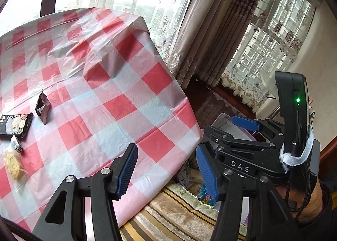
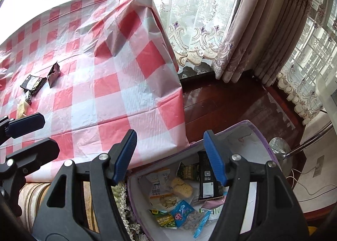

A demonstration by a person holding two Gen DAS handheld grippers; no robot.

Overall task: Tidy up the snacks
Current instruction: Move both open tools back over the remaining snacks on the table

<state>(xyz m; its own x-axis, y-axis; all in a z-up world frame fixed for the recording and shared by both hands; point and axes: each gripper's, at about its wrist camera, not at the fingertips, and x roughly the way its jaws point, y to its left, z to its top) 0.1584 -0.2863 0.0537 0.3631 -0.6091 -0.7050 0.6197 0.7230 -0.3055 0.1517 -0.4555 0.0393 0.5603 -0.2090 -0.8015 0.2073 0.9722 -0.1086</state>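
Several snack packets lie on the red-and-white checked tablecloth (image 1: 101, 85) at the left: a dark upright packet (image 1: 43, 108), a flat black packet (image 1: 15, 125), a small black-and-white packet (image 1: 17, 145) and a clear bag of yellow biscuits (image 1: 13, 164). They also show in the right wrist view, with the dark packet (image 2: 53, 74) and the flat black packet (image 2: 33, 83). A purple-rimmed storage bin (image 2: 261, 135) beside the table holds several snack packets (image 2: 181, 188). My left gripper (image 1: 166, 171) is open and empty over the table edge. My right gripper (image 2: 170, 156) is open and empty above the bin.
The table's right edge drops to a dark wood floor (image 2: 221, 102). Curtains (image 2: 259, 30) and windows stand behind. A striped cushioned seat (image 1: 181, 215) sits under the bin. A chrome stand (image 2: 282, 150) and a white cable (image 2: 305, 182) lie to the right.
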